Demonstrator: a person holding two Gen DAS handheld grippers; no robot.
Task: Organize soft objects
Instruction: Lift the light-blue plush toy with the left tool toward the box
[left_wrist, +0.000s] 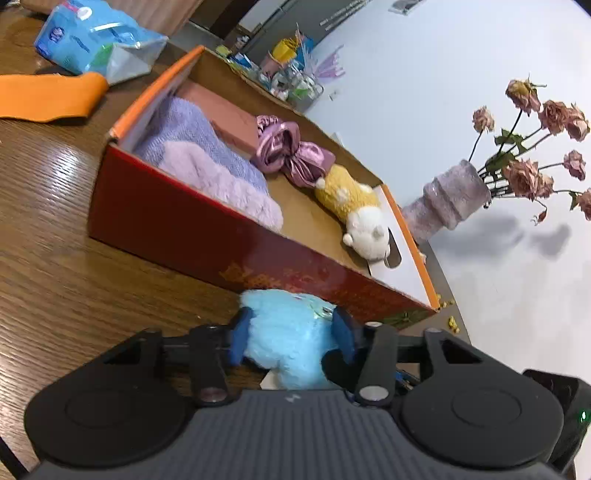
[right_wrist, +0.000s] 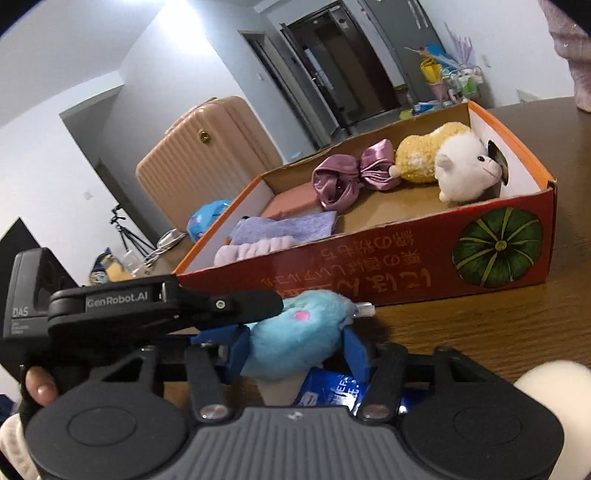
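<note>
Both grippers clamped on same blue plush (left_wrist: 284, 332): L gripper (left_wrist: 291, 338) and R gripper (right_wrist: 295, 349) pads pressing its sides, just in front of red box (left_wrist: 192, 229), not yet inside. Already in box: purple towels (left_wrist: 192, 136), satin bow (left_wrist: 288, 151), yellow-white plush (left_wrist: 354, 206). Left to do, prob.: blue plush into box

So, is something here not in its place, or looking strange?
Yes. The blue plush toy lies on the table, outside the red box that holds the other soft things. Both the left gripper and the right gripper pinch this one toy. The roses look dried.
</note>
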